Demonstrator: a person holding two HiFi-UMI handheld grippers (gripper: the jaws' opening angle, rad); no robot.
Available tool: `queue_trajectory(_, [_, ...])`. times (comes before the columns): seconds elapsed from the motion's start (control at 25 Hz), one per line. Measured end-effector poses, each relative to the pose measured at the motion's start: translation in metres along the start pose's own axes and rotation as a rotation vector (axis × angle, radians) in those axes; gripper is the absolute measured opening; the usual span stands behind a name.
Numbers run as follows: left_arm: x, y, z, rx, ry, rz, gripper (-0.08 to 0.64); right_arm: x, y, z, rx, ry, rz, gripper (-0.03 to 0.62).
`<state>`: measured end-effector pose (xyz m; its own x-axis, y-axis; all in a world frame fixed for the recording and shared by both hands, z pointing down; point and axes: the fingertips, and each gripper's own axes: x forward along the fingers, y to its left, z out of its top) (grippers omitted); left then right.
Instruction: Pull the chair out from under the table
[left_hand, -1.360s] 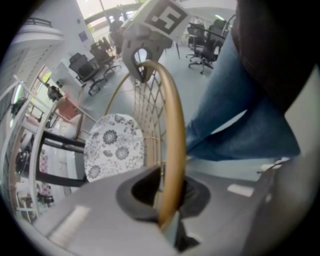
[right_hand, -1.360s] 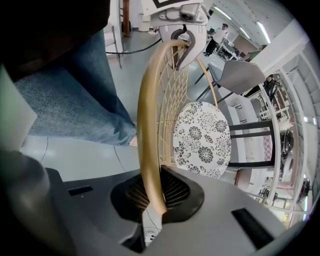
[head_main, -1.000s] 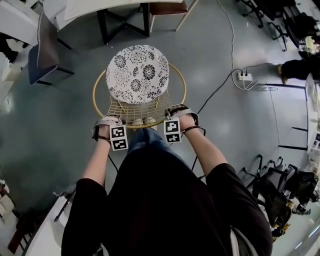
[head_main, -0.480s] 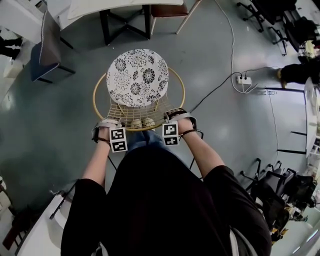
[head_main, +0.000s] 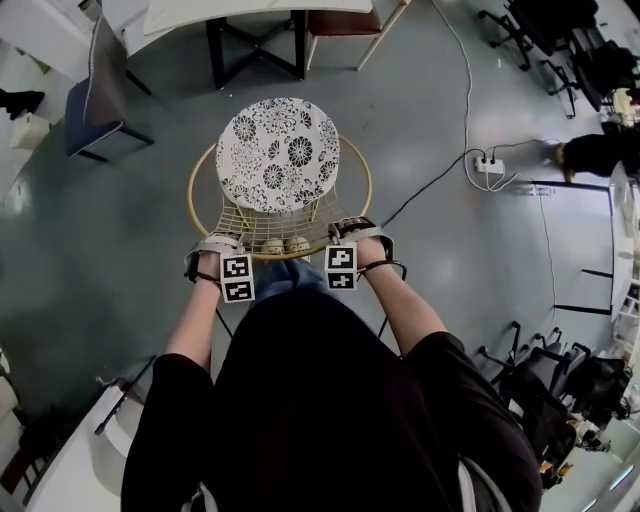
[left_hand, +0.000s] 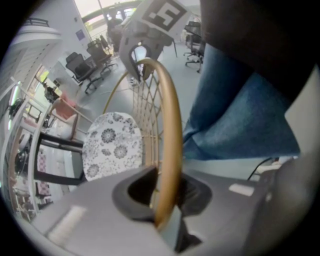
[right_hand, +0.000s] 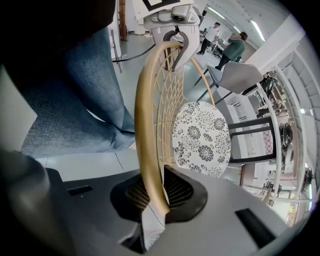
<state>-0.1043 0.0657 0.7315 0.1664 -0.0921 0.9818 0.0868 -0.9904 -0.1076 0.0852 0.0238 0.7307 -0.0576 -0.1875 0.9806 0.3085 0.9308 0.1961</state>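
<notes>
- Left tool (head_main: 220, 240) clamped tight on chair (head_main: 278, 150) back rim, left part.
- Right tool (head_main: 352, 226) clamped tight on same rim, right part.
- Chair on floor (head_main: 90, 250), just near of far counter (head_main: 250, 12).

Grey floor (head_main: 100, 250), glossy. White power strip (head_main: 490, 165) lies on it at right, with a black cable (head_main: 430, 187) running off toward lower left. Grey side chair (head_main: 95, 85) upper left; wooden-legged chair (head_main: 345, 20) at top edge. Black office chairs (head_main: 560, 385) clustered lower right. Far off, person in green top (right_hand: 236, 47) and person in white top (right_hand: 215, 31), both standing.
</notes>
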Motion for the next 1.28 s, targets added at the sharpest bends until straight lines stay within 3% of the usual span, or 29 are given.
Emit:
queue_trajectory(0.16, [0.003,-0.007,-0.001,0.004,0.011,-0.038,0.121,0.002,0.004,0.000,0.014,0.000,0.037,0.029])
queue_trajectory(0.24, [0.000,-0.005,0.000,-0.017,-0.003,-0.053,0.155,0.001,0.009,0.000,-0.008,-0.005,0.078,0.117])
queue_trajectory(0.32, [-0.005,-0.001,0.000,-0.030,-0.021,-0.041,0.167,-0.001,0.012,-0.001,-0.037,-0.013,0.082,0.143])
queue_trajectory(0.48, [-0.031,0.009,-0.002,-0.023,-0.055,0.030,0.179,-0.020,0.004,-0.013,-0.022,-0.036,0.000,0.143])
queue_trajectory(0.68, [-0.063,0.004,-0.012,-0.027,-0.061,-0.004,0.161,-0.053,-0.010,-0.025,-0.005,-0.071,-0.074,0.137])
queue_trajectory(0.72, [-0.070,0.008,-0.014,-0.041,-0.063,0.006,0.155,-0.060,-0.016,-0.025,0.002,-0.083,-0.087,0.106])
queue_trajectory(0.84, [-0.091,0.028,-0.010,-0.106,-0.093,0.090,0.026,-0.081,-0.034,-0.017,0.040,-0.119,-0.158,0.033])
queue_trajectory(0.96, [-0.117,0.061,0.003,-0.193,-0.153,0.197,0.008,-0.107,-0.071,-0.003,0.152,-0.177,-0.269,0.020])
queue_trajectory(1.12, [-0.179,0.122,0.024,-0.374,-0.303,0.460,0.008,-0.165,-0.135,0.011,0.368,-0.311,-0.467,0.020])
queue_trajectory(1.28, [-0.255,0.163,0.036,-0.569,-0.467,0.720,0.008,-0.248,-0.184,0.021,0.632,-0.526,-0.647,0.020])
